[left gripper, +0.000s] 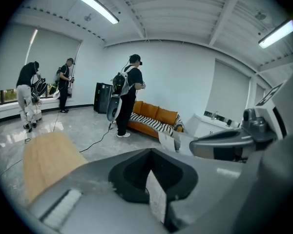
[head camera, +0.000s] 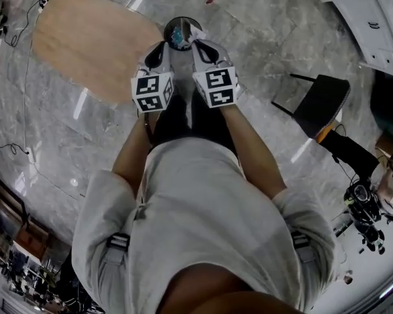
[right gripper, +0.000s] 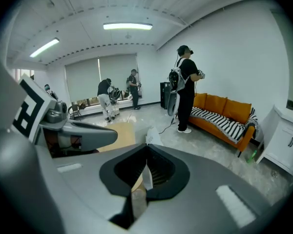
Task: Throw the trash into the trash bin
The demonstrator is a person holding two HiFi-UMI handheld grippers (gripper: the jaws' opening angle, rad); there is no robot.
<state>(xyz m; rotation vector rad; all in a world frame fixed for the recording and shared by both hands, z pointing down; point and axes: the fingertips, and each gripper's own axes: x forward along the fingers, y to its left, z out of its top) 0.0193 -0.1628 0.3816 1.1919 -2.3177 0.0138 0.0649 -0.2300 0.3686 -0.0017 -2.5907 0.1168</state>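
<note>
With the left gripper [head camera: 161, 46] clamped on a thin white paper scrap [left gripper: 156, 196] and the right gripper [head camera: 200, 44] on a second white scrap [right gripper: 147, 176], both at the rim of the small round dark trash bin [head camera: 181, 33], top centre of the head view, an early release could drop them onto the grey marble floor [head camera: 262, 38].

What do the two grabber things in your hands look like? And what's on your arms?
The left gripper and the right gripper look the same: wide, smooth grey fingers with a black hollow where they meet. Each one carries a white cube printed with black square markers. The sleeves are short, loose and light grey.
</note>
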